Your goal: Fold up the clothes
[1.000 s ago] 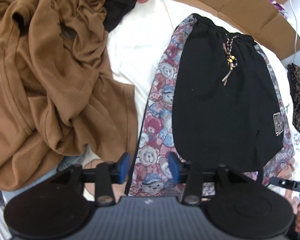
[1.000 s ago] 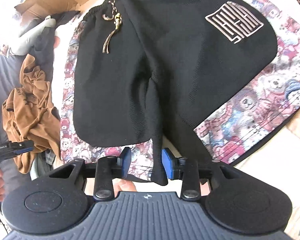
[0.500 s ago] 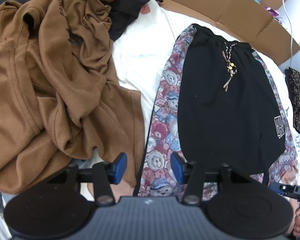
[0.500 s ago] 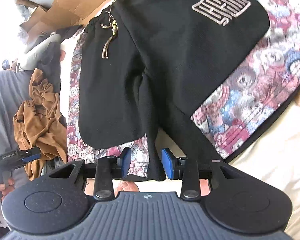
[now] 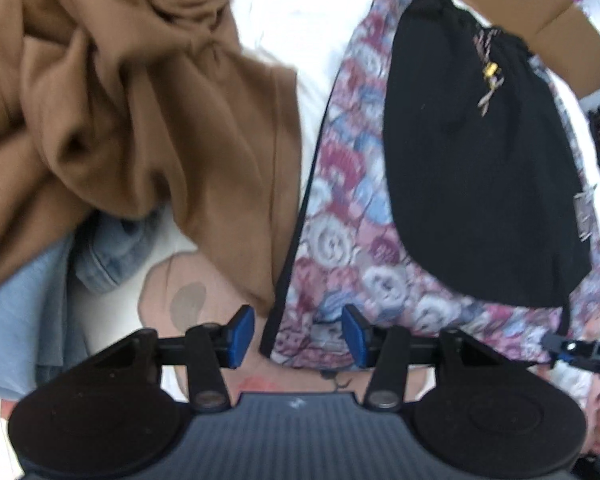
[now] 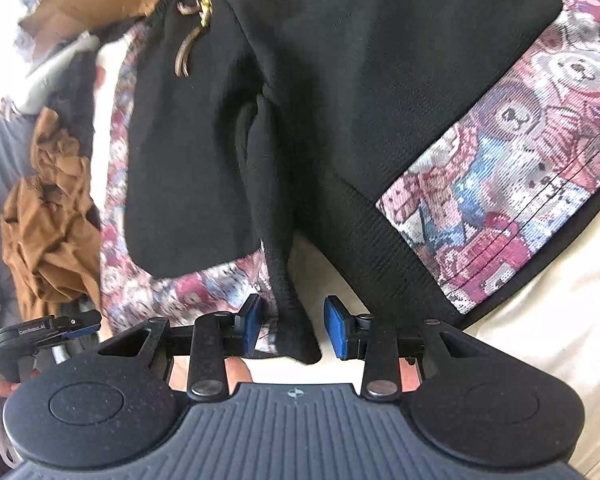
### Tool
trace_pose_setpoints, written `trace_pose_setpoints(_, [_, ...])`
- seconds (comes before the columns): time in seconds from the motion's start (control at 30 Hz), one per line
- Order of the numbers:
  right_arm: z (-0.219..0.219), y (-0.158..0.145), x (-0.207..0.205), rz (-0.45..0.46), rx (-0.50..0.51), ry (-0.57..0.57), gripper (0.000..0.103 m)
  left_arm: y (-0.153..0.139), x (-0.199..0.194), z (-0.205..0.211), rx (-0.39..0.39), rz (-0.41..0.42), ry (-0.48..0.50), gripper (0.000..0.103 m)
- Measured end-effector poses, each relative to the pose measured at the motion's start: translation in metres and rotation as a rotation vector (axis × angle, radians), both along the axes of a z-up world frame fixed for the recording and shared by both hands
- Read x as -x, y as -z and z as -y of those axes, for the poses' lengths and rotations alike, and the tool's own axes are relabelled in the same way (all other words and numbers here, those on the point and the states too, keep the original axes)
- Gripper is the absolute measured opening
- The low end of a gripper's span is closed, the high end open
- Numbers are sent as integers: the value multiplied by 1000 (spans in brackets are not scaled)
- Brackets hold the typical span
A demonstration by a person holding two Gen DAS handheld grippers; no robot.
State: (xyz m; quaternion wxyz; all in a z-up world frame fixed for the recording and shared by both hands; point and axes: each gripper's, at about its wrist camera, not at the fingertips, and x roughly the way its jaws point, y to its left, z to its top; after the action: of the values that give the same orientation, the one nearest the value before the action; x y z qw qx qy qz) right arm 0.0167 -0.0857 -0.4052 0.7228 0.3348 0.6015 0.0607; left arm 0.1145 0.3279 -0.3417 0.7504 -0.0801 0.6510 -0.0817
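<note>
Black drawstring shorts lie flat on top of a bear-print garment spread on a white sheet. My left gripper is open at the near left corner of the bear-print garment, whose black-trimmed edge runs between the blue pads. In the right wrist view the black shorts fill the middle, with the bear-print garment showing on both sides. My right gripper is open, and the black shorts' hanging bottom tip sits between its fingers without being pinched.
A crumpled brown garment lies to the left and overlaps the bear-print edge. Light blue denim sits under it. Flattened cardboard lines the far side. The white sheet is bare to the right of the shorts.
Both grippers have moved closer to the near hems. The left one has slid left to the bear-print corner. The black tip now sits deeper between the right fingers.
</note>
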Motion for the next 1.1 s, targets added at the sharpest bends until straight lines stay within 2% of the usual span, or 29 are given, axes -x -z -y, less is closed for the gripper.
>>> trace_pose_setpoints(0.13, [-3, 6, -5, -15, 2, -17, 39, 23, 8, -1, -4, -18, -25, 51])
trace_pose_setpoints(0.2, [-4, 10, -6, -23, 5, -22, 37, 28, 12, -2, 0, 0, -37, 51])
trace_pose_setpoints(0.23, [-5, 11, -7, -29, 7, -25, 28, 29, 13, -3, 5, 8, -52, 50])
trace_pose_setpoints(0.27, [-6, 13, -8, -42, 3, -24, 14, 30, 15, -5, 11, 15, -67, 47])
trace_pose_setpoints(0.3, [-7, 15, -9, -55, -1, -23, 8, 30, 17, -6, 14, 21, -76, 34])
trace_pose_setpoints(0.33, [-8, 17, -10, -67, -6, -23, 4, 30, 18, -6, 17, 21, -78, 14])
trace_pose_setpoints(0.43, [-13, 13, -13, -72, -29, -52, 3, 22, 22, -11, 31, 17, -75, 10])
trace_pose_setpoints(0.57, [-20, 5, -16, -84, -49, -98, 3, -10, 28, -17, -2, 114, -21, 9])
trace_pose_setpoints(0.8, [-28, -3, -14, -77, -121, -134, 3, -44, 34, -32, -30, 180, -28, 7])
trace_pose_setpoints(0.93, [-31, 5, -14, -99, -161, -117, 3, -39, 32, -35, -79, 163, -46, 7])
trace_pose_setpoints(1.1, [-34, 7, -18, -114, -54, -157, 9, -15, 26, -24, -152, 77, -25, 7])
